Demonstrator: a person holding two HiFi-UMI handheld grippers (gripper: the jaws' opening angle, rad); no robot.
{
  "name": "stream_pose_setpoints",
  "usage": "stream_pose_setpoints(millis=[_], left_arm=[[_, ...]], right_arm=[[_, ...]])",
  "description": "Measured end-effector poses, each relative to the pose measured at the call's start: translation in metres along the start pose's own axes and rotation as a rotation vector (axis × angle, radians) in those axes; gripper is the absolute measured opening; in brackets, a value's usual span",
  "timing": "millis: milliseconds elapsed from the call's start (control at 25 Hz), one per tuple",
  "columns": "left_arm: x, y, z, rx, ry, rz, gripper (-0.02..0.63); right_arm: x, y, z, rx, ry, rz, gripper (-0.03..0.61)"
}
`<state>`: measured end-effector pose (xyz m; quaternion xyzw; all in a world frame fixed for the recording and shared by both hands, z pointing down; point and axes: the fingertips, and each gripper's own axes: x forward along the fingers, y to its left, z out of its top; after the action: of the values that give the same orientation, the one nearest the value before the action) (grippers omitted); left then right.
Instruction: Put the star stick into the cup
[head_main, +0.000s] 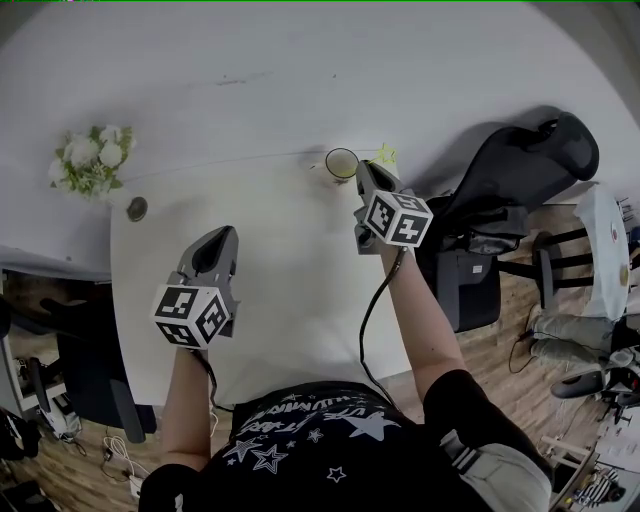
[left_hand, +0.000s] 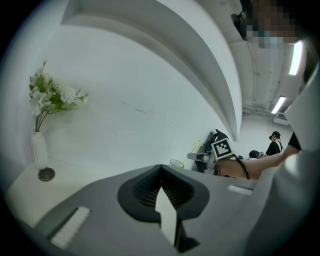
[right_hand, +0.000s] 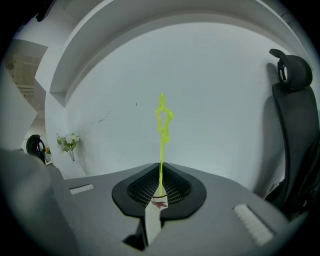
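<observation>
A yellow-green star stick (right_hand: 162, 131) stands up from between the jaws of my right gripper (right_hand: 160, 192), which is shut on its lower end. In the head view the right gripper (head_main: 372, 188) is at the table's far edge, right beside the clear cup (head_main: 342, 163); the star (head_main: 385, 155) pokes out past the jaws. The left gripper view shows the cup (left_hand: 175, 162) and star (left_hand: 197, 145) far off. My left gripper (head_main: 222, 247) hangs over the table's left half, shut with nothing in it; its jaws meet (left_hand: 161, 192).
A white vase of flowers (head_main: 88, 164) and a small round dark object (head_main: 137, 208) stand at the table's far left corner. A black office chair (head_main: 510, 190) is right of the table (head_main: 290, 290). The white wall runs just behind the table.
</observation>
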<state>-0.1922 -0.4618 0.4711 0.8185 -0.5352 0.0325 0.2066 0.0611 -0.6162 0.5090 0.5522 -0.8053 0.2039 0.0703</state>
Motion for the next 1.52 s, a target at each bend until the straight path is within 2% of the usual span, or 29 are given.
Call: stream_pose_setpoints(millis=[560, 840, 1520], left_arm=[[0.001, -0.006, -0.003, -0.007, 0.003, -0.003, 0.003], [0.001, -0.004, -0.005, -0.006, 0.009, 0.000, 0.003], [-0.011, -0.018, -0.006, 0.006, 0.001, -0.002, 0.003]], right_arm=[[0.010, -0.016, -0.014, 0.001, 0.076, -0.078, 0.052], [0.008, -0.019, -0.028, 0.021, 0.105, -0.081, 0.078], [-0.020, -0.015, -0.041, 0.043, 0.108, -0.079, 0.084]])
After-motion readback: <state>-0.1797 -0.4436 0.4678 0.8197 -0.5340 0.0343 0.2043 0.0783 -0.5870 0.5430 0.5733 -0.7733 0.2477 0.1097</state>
